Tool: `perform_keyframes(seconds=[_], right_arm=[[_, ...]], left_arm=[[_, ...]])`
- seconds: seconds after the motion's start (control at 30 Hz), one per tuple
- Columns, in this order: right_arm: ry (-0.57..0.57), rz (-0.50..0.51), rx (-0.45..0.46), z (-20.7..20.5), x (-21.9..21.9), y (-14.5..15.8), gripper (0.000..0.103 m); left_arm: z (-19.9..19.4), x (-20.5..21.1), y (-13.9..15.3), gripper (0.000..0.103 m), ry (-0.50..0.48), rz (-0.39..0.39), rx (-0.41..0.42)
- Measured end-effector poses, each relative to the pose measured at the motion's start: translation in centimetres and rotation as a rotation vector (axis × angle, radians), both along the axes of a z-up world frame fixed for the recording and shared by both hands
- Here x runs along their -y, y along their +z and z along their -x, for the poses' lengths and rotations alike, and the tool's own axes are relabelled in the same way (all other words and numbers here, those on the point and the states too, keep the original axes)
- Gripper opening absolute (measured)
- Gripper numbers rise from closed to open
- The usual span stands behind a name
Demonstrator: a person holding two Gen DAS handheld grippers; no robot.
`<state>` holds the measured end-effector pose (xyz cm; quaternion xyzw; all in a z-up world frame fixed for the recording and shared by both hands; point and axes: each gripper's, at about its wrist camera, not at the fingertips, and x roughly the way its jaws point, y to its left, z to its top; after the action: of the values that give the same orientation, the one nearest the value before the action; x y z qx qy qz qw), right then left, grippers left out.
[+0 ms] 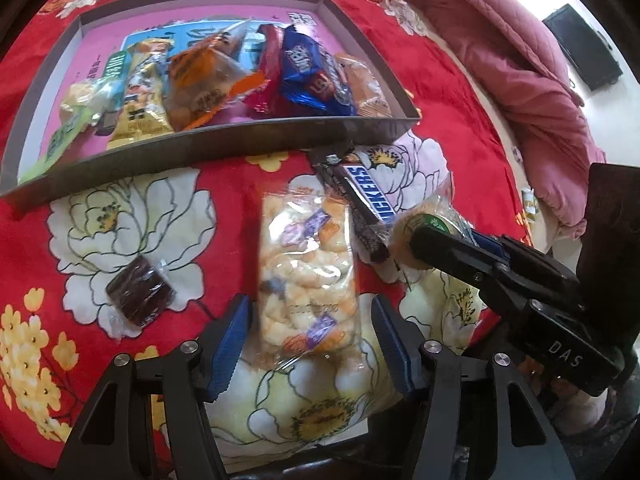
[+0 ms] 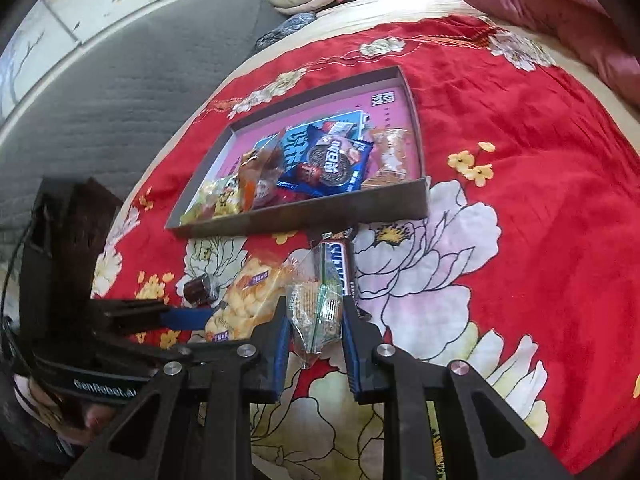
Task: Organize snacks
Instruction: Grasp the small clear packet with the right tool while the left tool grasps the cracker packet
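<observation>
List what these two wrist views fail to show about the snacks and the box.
- Snickers bar: right wrist view, near end hidden behind the cracker packet between the right gripper fingers.
- Box floor: left wrist view, print covered by the piled snacks.
- Puffed snack bag: left wrist view, label blurred, unreadable; the left gripper straddles it, contact unclear.
- Dark wrapped square: right wrist view, too small to identify.

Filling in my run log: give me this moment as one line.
left gripper: open around puffed snack bag | right gripper: shut on cracker packet | Snickers bar: on blanket | tray: partly filled
</observation>
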<state>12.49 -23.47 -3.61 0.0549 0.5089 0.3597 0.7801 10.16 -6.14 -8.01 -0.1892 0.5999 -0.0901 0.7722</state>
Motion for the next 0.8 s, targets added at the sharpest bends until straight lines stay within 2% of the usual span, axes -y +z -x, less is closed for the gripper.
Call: perform_keyframes(seconds=[0.1, 0.2, 0.4, 0.8], right_arm=[[-0.008, -0.011, 0.004, -0.1, 0.2, 0.1, 0.024], [-0.006, -0.018, 0.018, 0.0, 0.2, 0.4, 0.024], [0.002, -0.036, 0.048, 0.1, 0.0, 0.9, 0.024], [-0.006, -0.066, 0.118, 0.3, 0.1, 2.2, 0.024]], left_arm=[[-0.4, 0.7, -0.2, 0.063, -0.006, -0.036, 0.001], [-0.7, 1.1, -0.4, 0.05, -0.003, -0.087, 0.005], [-0.8, 0.9, -0.4, 0.049, 0.017, -0.085, 0.028], [0.2, -0.1, 2.4, 0.049, 0.026, -0.101, 0.107]])
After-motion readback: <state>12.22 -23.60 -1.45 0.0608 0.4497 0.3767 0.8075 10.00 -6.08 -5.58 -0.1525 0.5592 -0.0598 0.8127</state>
